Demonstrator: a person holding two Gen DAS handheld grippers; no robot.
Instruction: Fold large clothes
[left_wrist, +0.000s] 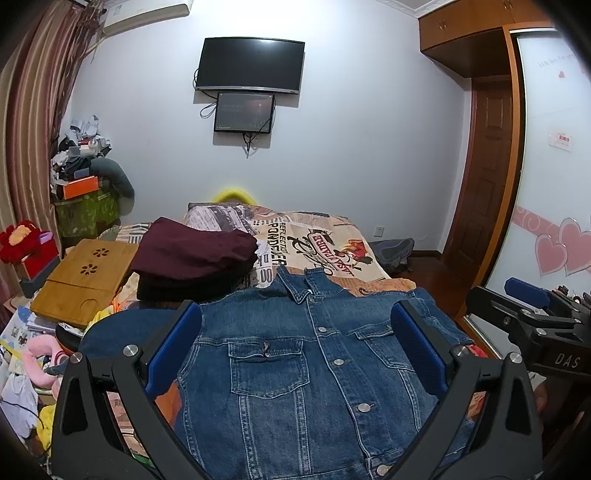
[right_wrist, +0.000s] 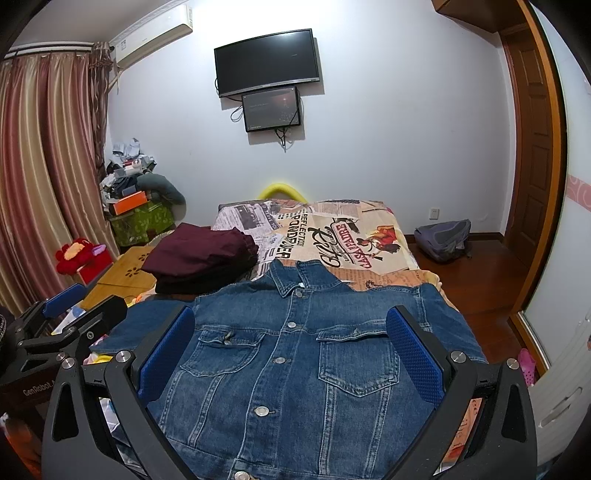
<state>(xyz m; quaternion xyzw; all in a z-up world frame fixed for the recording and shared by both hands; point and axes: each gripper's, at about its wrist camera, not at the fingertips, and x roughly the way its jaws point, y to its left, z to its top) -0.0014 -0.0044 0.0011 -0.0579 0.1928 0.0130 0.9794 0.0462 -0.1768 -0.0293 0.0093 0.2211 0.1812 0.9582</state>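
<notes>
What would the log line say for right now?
stage: before first fold | denim jacket: flat on bed, buttoned | left gripper: open, empty | right gripper: open, empty

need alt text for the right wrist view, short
A blue denim jacket lies buttoned and face up on a bed, framed by the open right hand-held gripper above it. Folded maroon clothes sit behind to the left, and a television hangs on the far wall.
</notes>
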